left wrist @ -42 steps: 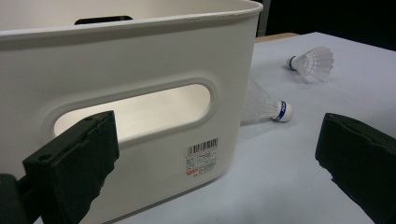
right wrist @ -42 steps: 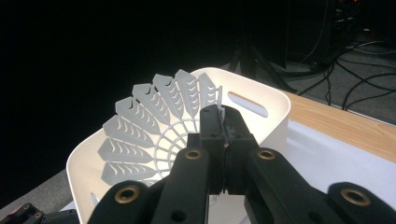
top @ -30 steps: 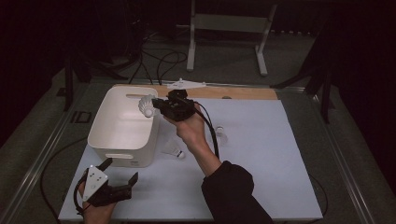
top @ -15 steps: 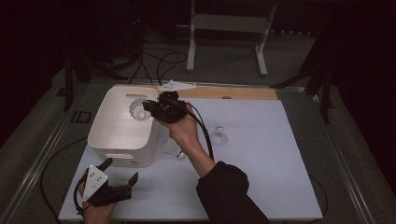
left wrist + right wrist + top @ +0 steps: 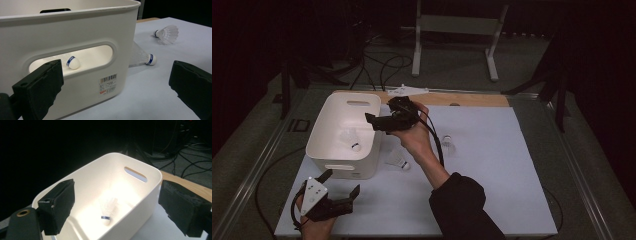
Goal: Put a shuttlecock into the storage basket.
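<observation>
Left gripper (image 5: 343, 200), nearest, rests on the sheet (image 5: 492, 200) by the bin's (image 5: 332, 167) near wall, jaws wide apart, nothing between them; same spot as a second ago.

Changed: a second ago the right gripper (image 5: 374, 121) held a shuttlecock over the bin's right rim. Its jaws have just been opening and now stand wide with nothing between them. The dropped shuttlecock (image 5: 108, 210) lies on the bin floor, cork toward the near wall; through the handle slot in the left gripper view its cork (image 5: 73, 62) is plain to see.

Judgement: one piece is delivered and the right gripper is free for the next. Two remain on the sheet: one (image 5: 398, 160) just beside the bin's right wall, one (image 5: 446, 144) farther right, well apart from it.

Surface: a pale sheet over a table (image 5: 472, 99), with a bare wood strip at the far edge.

Room: dark; grey floor, loose cables (image 5: 382, 62) and a white stand (image 5: 457, 30) behind the table.
</observation>
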Demonstrator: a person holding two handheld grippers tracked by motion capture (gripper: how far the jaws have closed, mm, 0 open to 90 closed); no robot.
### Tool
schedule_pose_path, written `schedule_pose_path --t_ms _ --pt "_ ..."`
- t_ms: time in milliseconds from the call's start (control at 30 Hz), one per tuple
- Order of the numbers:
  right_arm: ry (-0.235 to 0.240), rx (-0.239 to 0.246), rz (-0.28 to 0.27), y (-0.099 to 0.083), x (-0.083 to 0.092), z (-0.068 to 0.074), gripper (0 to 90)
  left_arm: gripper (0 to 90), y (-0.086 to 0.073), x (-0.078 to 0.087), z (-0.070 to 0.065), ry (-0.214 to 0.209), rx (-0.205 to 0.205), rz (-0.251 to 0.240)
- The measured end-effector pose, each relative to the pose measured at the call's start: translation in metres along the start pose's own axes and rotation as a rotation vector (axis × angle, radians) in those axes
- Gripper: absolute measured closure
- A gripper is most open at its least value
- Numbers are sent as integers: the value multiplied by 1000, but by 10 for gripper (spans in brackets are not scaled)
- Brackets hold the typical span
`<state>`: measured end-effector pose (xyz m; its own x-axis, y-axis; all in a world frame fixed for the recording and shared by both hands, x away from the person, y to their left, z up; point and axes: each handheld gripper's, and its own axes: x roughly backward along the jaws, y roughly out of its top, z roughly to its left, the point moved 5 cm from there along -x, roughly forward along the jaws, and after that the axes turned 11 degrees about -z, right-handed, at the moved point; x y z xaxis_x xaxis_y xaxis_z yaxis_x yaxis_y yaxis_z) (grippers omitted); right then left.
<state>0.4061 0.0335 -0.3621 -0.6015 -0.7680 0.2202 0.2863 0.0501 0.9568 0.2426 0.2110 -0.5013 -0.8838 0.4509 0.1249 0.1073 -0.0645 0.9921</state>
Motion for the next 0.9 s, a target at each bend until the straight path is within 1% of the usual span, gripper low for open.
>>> schedule_pose_path --t_ms 167,900 --pt "-10 21 15 -3 2 -2 105 2 0 0 0 1 1 -1" --pt "-39 50 24 -7 13 -15 91 2 0 0 0 1 0 -1"
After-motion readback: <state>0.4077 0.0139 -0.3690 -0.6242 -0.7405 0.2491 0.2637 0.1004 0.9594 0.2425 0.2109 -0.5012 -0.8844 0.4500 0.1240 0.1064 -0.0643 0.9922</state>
